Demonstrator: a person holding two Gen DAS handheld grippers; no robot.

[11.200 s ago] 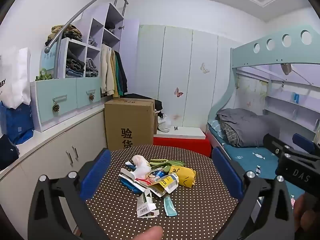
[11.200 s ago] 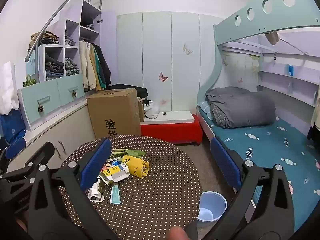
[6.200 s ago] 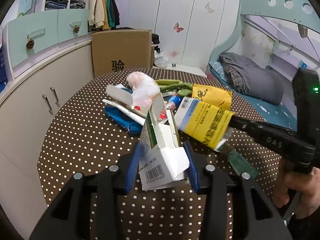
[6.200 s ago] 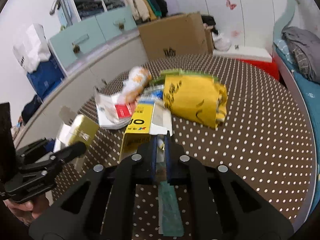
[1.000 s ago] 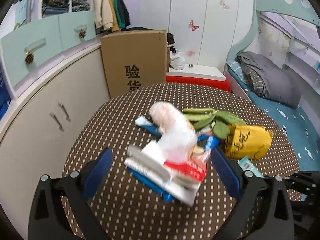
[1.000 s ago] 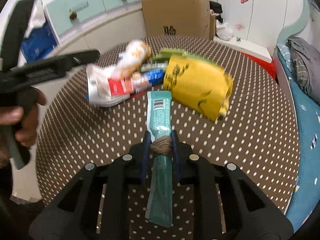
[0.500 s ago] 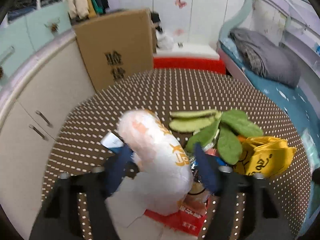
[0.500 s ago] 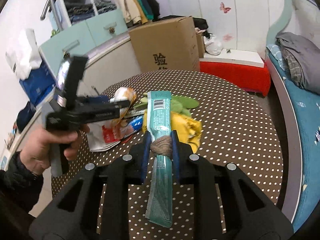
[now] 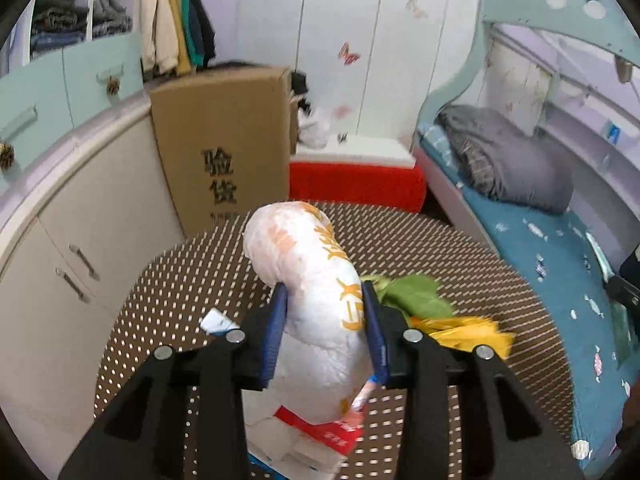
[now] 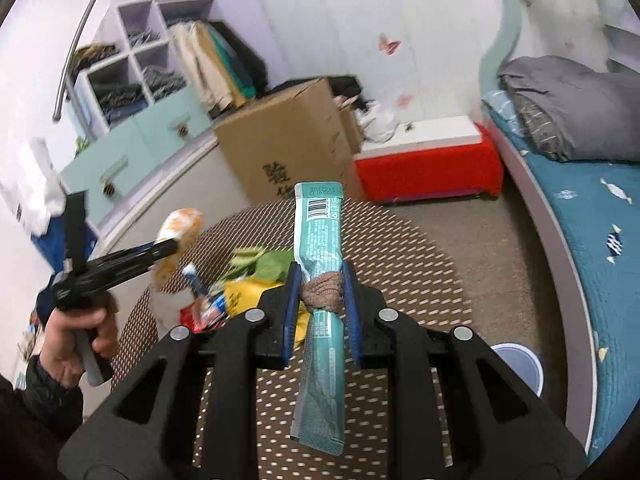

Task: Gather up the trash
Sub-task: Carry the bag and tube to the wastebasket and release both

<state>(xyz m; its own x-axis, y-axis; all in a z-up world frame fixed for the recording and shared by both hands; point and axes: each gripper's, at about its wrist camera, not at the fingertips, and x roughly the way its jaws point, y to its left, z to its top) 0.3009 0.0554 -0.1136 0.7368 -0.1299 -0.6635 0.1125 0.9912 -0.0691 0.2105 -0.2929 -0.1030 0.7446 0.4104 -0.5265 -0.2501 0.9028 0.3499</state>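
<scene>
My left gripper (image 9: 325,300) is shut on a white and orange plastic bag (image 9: 312,280) and holds it above the dotted round table (image 9: 460,248). It also shows in the right wrist view (image 10: 170,246), with the bag (image 10: 180,222) in it. My right gripper (image 10: 320,284) is shut on a teal wrapper (image 10: 320,224) with a brown wad (image 10: 323,291) and holds it above the table (image 10: 420,264). On the table lie a yellow bag (image 9: 460,328), green leaves (image 9: 416,298) and a red and white packet (image 9: 316,432).
A light blue bin (image 10: 520,364) stands on the floor right of the table. A cardboard box (image 9: 224,140) and a red and white bench (image 9: 356,180) stand behind the table. The bed (image 9: 560,280) is on the right, cabinets (image 9: 80,208) on the left.
My left gripper has closed on the white and orange bag and lifted it. My right gripper has risen higher with the teal wrapper and turned to the right.
</scene>
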